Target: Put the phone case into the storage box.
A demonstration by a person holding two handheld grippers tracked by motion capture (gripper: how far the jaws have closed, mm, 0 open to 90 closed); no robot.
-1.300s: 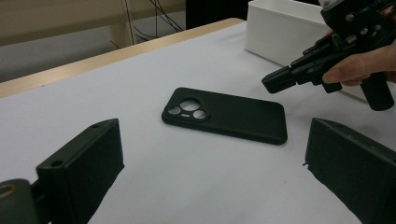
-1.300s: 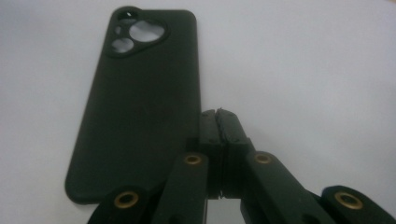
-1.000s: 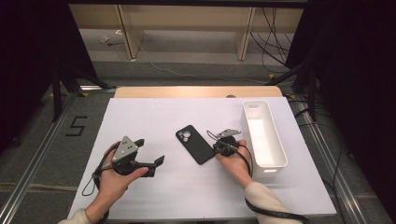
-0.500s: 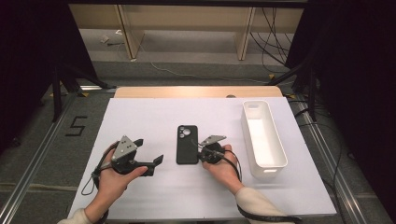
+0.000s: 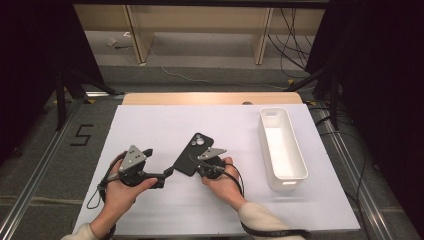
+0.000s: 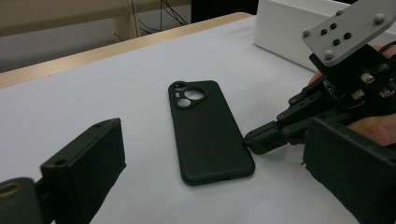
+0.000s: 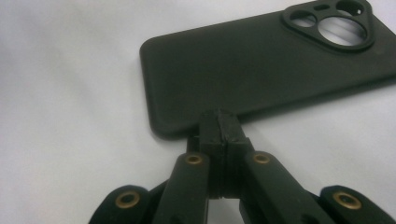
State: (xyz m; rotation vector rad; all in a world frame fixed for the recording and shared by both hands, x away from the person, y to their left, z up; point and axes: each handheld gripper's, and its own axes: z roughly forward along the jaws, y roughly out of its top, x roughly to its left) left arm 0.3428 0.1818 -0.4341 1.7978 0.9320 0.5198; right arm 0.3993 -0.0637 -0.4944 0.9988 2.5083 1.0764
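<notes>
- Table point(image 5: 150, 130) w/ white sheet on top; bare wood strip along far edge.
- Black phone case point(image 5: 194, 153) flat near centre, camera end away from person, lying at an angle.
- White oblong bin point(image 5: 281, 148) at right, prob. nothing inside.

Right tongs point(image 5: 192, 161) touch black phone point(image 5: 193, 153)
</notes>
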